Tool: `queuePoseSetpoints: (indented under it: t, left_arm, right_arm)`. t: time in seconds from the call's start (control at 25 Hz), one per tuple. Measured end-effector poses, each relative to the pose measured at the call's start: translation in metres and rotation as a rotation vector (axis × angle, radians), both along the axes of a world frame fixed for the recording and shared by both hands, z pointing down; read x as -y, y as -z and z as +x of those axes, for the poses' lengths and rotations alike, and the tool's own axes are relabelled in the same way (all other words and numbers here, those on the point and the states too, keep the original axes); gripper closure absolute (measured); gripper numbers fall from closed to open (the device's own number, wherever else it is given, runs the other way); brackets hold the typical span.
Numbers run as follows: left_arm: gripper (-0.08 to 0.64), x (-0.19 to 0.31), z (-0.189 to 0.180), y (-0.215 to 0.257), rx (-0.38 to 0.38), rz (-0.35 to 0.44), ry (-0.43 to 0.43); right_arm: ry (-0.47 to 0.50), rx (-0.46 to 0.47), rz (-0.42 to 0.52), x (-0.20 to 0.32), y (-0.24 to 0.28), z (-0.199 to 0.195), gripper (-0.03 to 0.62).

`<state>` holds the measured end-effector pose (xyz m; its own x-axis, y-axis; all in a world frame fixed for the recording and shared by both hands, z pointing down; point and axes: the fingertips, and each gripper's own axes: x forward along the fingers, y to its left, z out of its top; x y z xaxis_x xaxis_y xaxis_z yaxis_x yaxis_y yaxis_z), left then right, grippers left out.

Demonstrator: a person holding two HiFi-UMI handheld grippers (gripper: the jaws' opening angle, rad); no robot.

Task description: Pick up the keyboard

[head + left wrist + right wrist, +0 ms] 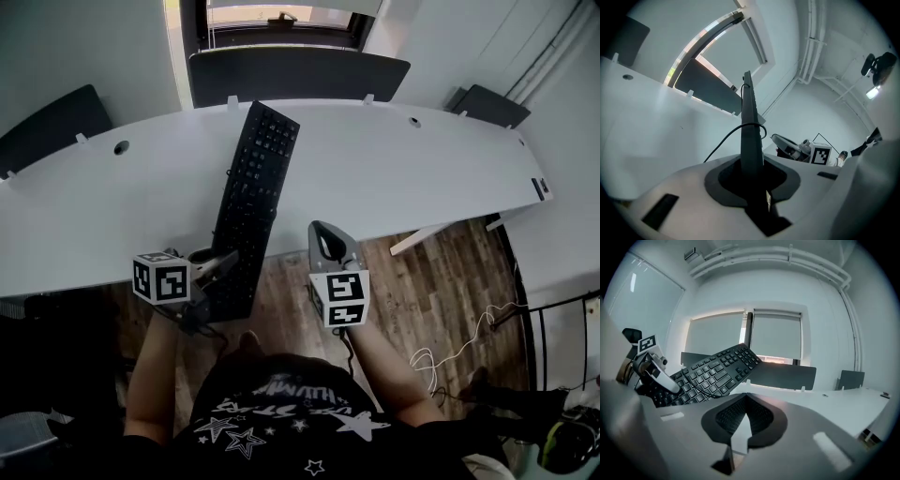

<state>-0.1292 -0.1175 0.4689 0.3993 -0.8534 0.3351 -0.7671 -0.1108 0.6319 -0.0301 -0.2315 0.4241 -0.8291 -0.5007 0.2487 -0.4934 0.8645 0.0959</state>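
Observation:
A long black keyboard (251,197) reaches from the far side of the white desk (403,178) back past its near edge. My left gripper (218,266) is shut on its near end. In the left gripper view the keyboard (749,126) stands edge-on between the jaws of the left gripper (753,174), with its thin black cable (736,133) looping across it. From the right gripper view the keyboard (712,373) hangs tilted above the desk with its keys facing the camera. My right gripper (328,246) is beside it, a little to the right, shut and empty (743,427).
Dark partition panels stand behind the desk at the middle (291,73), left (47,127) and right (489,105). Cable holes (121,147) dot the desk's back edge. Wooden floor (431,281) lies below the near edge, with loose white cables (469,339) on it.

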Motion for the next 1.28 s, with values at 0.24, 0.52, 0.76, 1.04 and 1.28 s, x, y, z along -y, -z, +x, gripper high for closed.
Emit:
queuePoseSetpoints:
  t: [0.24, 0.52, 0.76, 1.04, 1.28]
  left_arm:
    - [0.483, -0.009, 0.041, 0.009, -0.037, 0.021, 0.039]
    - [0.482, -0.021, 0.108, 0.014, -0.004, 0.029, 0.039]
    - [0.483, -0.038, 0.179, 0.021, -0.05, 0.077, 0.03]
    - [0.482, -0.049, 0.209, 0.031, -0.129, 0.124, 0.029]
    - [0.482, -0.047, 0.205, 0.031, -0.109, 0.122, 0.048]
  right_arm:
    - [0.036, 0.021, -0.022, -0.009, 0.001, 0.042, 0.589]
    - [0.062, 0.015, -0.029, -0.023, -0.002, 0.104, 0.59]
    - [0.091, 0.014, -0.037, -0.046, -0.008, 0.159, 0.59]
    - [0.092, 0.001, -0.061, -0.056, -0.012, 0.191, 0.589]
    - [0.069, -0.002, -0.08, -0.051, -0.017, 0.204, 0.59]
